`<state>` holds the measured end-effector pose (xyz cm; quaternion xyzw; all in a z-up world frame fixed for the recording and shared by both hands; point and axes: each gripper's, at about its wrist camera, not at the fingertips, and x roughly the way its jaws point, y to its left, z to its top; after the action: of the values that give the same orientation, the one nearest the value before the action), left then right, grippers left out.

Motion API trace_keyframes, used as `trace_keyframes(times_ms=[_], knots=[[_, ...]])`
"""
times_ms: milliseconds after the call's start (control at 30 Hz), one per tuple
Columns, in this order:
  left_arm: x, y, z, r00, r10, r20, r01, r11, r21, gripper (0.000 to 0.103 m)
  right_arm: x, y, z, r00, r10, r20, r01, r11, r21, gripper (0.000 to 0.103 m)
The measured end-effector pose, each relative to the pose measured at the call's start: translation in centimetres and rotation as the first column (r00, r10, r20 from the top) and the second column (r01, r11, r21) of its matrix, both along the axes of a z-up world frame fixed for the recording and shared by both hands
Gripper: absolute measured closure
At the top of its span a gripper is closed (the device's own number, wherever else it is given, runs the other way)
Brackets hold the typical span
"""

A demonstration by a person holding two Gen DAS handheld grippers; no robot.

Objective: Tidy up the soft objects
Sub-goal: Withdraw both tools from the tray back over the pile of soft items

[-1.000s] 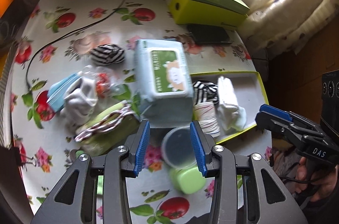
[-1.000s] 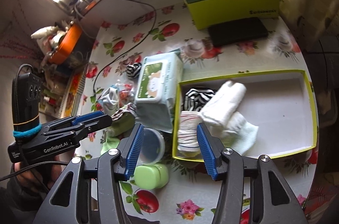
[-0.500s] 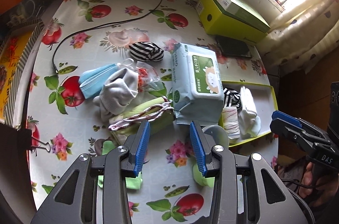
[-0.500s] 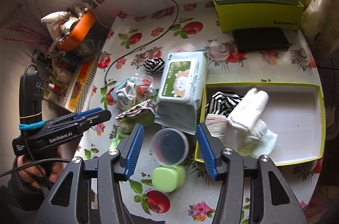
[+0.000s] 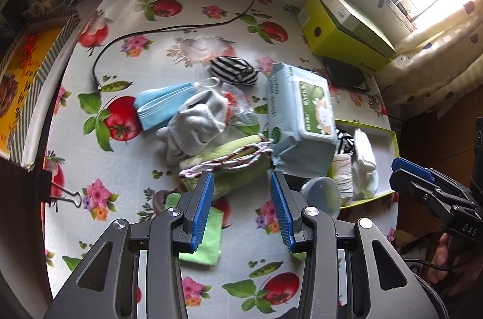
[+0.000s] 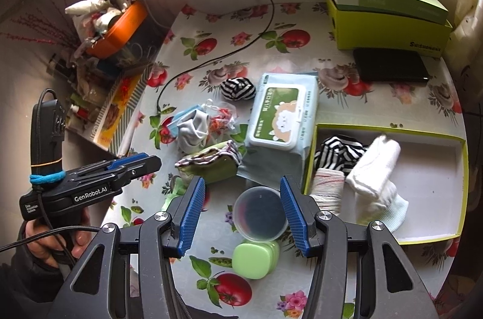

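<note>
"GenRobot.AI" on left hand-held gripper [image 6: 137, 166]

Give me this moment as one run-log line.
left gripper: open, empty | right gripper: open, empty | tray: three soft items inside | striped sock, grey glove: on table

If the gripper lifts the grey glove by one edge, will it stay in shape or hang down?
The grey glove lies crumpled, so it will probably droop. It likely weighs little. It overlaps the blue face mask, which might drag along.

left wrist: high over table's left side, facing down-forward | right wrist: high over near edge, facing down-forward | shared — wipes pack [image 5: 302, 113] [image 6: 282, 115], yellow tray [image 5: 394, 139] [image 6: 462, 183] — both distant
</note>
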<state>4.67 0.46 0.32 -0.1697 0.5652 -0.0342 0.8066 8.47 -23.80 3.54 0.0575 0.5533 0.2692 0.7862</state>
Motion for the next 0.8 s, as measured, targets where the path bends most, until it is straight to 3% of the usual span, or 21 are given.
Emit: trace_keyframes(times_ms=[500,800], knots=[[0.7,7.4,-1.4,0.991,0.13,-0.011,-0.13,0.991,0.007,0.063,2.6,5.8,0.0,0.996,0.094,0.008,-0.093,0.995,-0.045,0.052],[3.2,9.9,-3.7,0.991,0.129,-0.03,-0.129,0.992,0.006,0.062,6.7,10.0,-1.3,0.988,0.157,0.006,-0.156,0.983,-0.095,0.052]])
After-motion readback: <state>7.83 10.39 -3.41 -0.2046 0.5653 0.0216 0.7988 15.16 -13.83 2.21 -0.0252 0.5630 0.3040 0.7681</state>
